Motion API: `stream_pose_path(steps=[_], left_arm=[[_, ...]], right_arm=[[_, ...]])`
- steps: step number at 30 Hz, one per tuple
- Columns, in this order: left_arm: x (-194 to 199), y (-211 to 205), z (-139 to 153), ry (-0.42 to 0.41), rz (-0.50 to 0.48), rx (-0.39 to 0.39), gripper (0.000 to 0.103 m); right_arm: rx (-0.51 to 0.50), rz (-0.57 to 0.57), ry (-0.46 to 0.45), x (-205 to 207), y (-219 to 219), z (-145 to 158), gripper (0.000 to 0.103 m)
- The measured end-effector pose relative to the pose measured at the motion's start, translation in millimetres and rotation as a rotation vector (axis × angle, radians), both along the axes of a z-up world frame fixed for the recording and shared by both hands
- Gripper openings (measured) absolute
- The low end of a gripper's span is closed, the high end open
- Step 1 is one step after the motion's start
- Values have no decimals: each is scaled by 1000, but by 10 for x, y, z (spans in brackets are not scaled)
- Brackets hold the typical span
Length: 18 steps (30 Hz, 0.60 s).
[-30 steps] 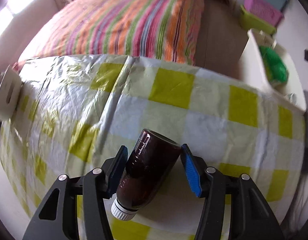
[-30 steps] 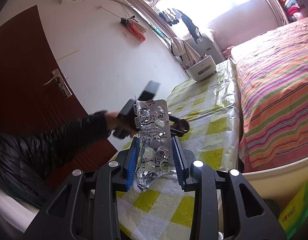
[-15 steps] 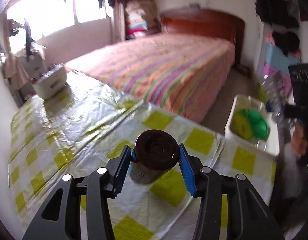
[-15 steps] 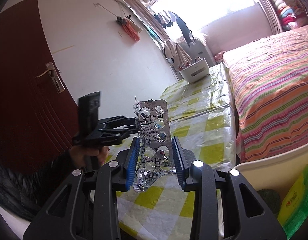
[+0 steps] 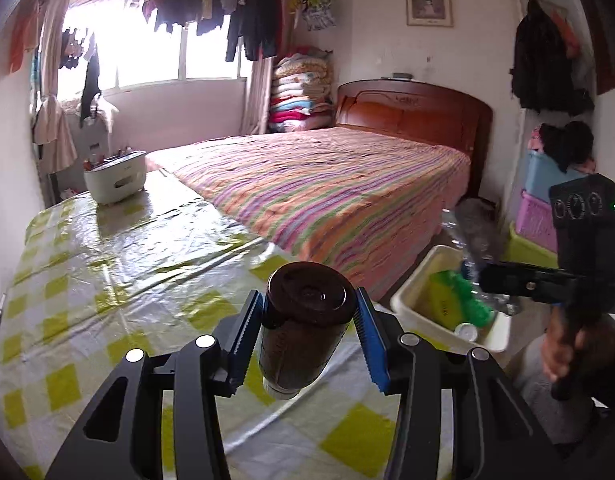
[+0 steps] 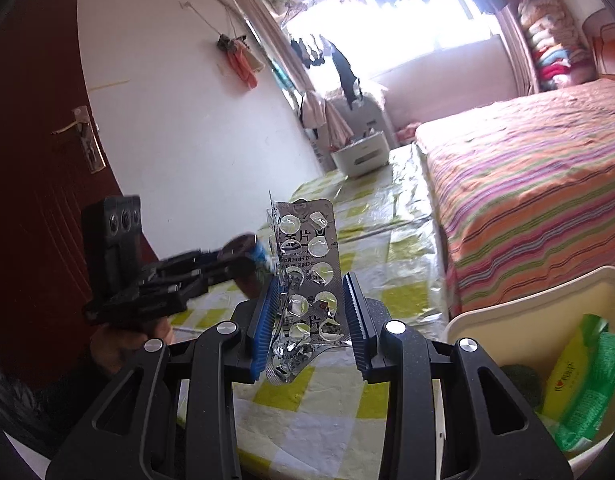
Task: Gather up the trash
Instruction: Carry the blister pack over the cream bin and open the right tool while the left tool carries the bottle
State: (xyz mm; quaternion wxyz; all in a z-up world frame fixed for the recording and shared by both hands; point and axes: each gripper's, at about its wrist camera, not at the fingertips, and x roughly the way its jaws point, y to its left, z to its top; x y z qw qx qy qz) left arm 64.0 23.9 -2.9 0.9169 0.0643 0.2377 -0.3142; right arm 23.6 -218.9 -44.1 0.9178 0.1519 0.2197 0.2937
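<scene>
My left gripper (image 5: 305, 332) is shut on a dark brown bottle (image 5: 303, 328), held above the table with its base toward the camera and its white neck down. My right gripper (image 6: 309, 312) is shut on a silver blister pack (image 6: 307, 280) of used pills, standing upright between the blue pads. A cream bin (image 5: 423, 300) with green and yellow wrappers stands off the table's right edge; in the right wrist view the bin (image 6: 519, 304) is at lower right. The left gripper with the bottle also shows in the right wrist view (image 6: 243, 256).
The table (image 5: 107, 280) has a yellow-and-white checked plastic cover. A white box (image 5: 115, 176) stands at its far end. A bed with a striped cover (image 5: 327, 188) runs along the right. A dark red door (image 6: 35, 160) is at the left.
My left gripper has closed on the brown bottle, lifted it off the table and tilted up toward the room. My right gripper still holds the blister pack and has shifted toward the bin.
</scene>
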Motion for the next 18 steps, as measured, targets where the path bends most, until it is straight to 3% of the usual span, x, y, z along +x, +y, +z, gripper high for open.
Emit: stream_pose_path(steps=[18], left_arm=[[-292,-726,185,-53,-177,-35,45]], right_arm=[[48,-260,-19,-161,-775,-21,32]])
